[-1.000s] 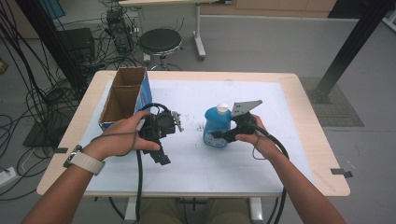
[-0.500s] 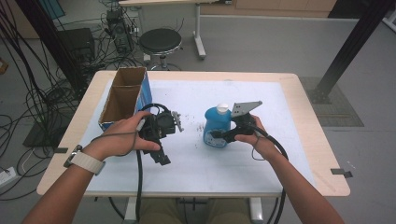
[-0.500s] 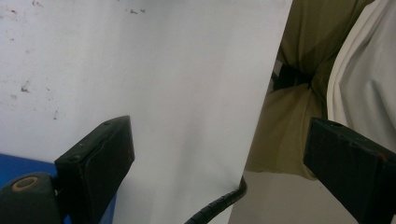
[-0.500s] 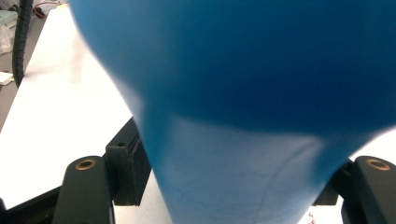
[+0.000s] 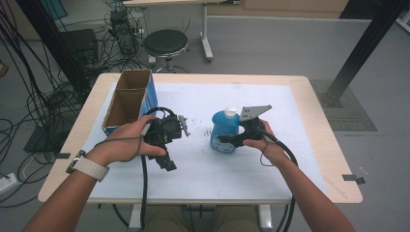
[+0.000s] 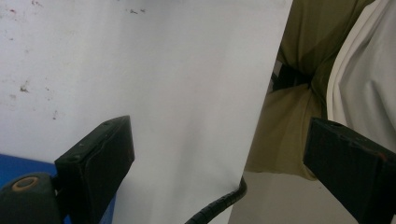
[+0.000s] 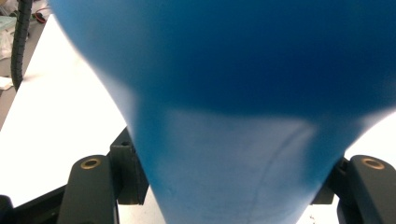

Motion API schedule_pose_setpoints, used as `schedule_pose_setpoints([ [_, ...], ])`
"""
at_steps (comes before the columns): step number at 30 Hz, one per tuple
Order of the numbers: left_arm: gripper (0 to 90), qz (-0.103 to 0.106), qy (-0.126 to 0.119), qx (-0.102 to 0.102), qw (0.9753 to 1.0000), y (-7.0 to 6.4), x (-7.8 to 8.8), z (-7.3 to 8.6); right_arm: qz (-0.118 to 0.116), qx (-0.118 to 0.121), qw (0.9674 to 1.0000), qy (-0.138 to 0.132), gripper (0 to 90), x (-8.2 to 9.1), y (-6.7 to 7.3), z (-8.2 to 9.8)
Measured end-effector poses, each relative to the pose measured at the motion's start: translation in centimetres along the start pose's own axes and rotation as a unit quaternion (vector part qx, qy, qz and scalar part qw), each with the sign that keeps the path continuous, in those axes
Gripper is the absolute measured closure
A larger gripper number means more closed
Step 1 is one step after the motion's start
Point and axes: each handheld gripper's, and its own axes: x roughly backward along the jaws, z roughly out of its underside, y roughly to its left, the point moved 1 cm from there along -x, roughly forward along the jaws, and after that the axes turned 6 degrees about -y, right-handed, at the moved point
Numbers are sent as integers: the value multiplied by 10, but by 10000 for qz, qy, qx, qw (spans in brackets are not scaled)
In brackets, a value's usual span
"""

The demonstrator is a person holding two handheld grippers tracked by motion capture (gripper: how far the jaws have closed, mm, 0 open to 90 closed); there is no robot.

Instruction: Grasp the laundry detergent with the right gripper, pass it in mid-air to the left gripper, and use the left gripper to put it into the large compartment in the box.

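Closing further since a second ago, the right gripper (image 5: pixel 227 141) clamps the upright blue bottle (image 5: pixel 224 129). Left gripper (image 6: pixel 219 154) gapes empty over bare table (image 5: pixel 203 96), beside the cardboard box (image 5: pixel 126 99), interior unclear.

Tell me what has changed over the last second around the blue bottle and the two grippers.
The right gripper has just been closing its jaws around the lower body of the blue bottle, which sits between them. The bottle stands upright in the same spot. The left gripper, jaws wide apart with nothing between them, and the cardboard box have not moved.
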Motion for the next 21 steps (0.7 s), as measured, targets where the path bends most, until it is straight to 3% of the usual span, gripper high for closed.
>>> schedule_pose_setpoints([
  [21, 92, 11, -8, 22, 10000, 0, -1, 2, -59, 79, 9999, -24, 408, -2, 0, 0],
])
